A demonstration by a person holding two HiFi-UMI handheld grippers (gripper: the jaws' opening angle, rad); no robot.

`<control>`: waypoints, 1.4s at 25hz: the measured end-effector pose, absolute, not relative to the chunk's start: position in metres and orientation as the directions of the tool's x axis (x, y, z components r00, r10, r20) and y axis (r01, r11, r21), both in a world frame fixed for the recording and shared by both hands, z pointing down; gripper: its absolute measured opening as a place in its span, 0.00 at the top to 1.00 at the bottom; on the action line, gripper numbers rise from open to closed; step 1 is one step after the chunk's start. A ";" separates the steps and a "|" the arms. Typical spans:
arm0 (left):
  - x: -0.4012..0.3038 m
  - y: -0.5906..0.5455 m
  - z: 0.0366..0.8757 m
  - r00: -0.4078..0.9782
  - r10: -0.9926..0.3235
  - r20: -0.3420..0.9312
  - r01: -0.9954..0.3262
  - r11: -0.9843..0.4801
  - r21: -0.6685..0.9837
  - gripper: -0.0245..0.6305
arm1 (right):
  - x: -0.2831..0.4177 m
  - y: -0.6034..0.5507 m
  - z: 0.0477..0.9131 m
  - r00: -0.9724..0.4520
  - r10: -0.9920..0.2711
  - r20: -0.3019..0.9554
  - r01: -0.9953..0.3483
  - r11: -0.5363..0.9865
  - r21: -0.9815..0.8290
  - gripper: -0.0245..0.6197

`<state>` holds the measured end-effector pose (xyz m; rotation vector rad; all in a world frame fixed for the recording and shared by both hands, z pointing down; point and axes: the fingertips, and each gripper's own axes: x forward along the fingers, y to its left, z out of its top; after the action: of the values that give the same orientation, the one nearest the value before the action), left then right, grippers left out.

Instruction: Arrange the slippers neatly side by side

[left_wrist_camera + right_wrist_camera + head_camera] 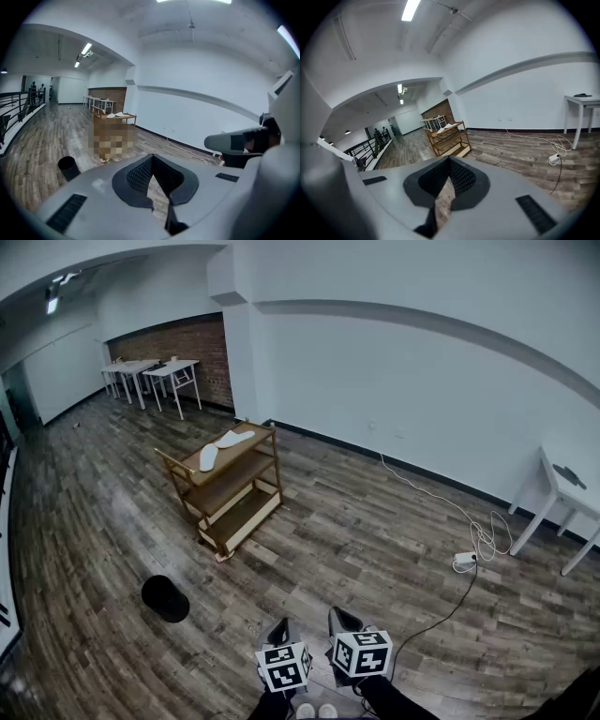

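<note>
Two white slippers (221, 446) lie apart and at an angle on the top shelf of a wooden rack (225, 491) in the middle of the room. They show small in the left gripper view as slippers (117, 114) and in the right gripper view as slippers (446, 126). My left gripper (278, 631) and right gripper (342, 620) are held close together at the bottom of the head view, far from the rack. Both are shut with nothing between the jaws, as seen at the left gripper (152, 157) and right gripper (449, 159).
A black round bin (165, 598) stands on the wood floor left of me. A white cable and power strip (465, 560) lie to the right, near a white table (568, 491). More white tables (150, 371) stand by the brick wall at the back.
</note>
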<state>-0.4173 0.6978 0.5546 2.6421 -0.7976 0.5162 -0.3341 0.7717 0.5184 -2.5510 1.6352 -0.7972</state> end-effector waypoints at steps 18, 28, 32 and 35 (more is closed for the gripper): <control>-0.416 0.701 0.549 0.783 -0.461 0.417 -0.574 -0.794 0.199 0.96 | -0.337 0.773 0.514 0.323 -0.859 0.396 -0.855 -0.445 -0.267 0.97; -0.427 0.704 0.555 0.780 -0.461 0.424 -0.590 -0.767 0.251 0.96 | -0.342 0.778 0.522 0.339 -0.847 0.410 -0.840 -0.469 -0.274 0.97; -0.431 0.700 0.556 0.779 -0.458 0.428 -0.590 -0.766 0.255 0.96 | -0.345 0.775 0.523 0.341 -0.843 0.416 -0.836 -0.475 -0.276 0.97; -0.437 0.702 0.562 0.780 -0.449 0.437 -0.586 -0.769 0.255 0.96 | -0.349 0.779 0.527 0.351 -0.835 0.423 -0.827 -0.489 -0.279 0.97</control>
<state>-0.4371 0.7016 0.5616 2.5928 -0.7863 0.5003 -0.3485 0.7787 0.5268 -2.5679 1.5800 -0.8208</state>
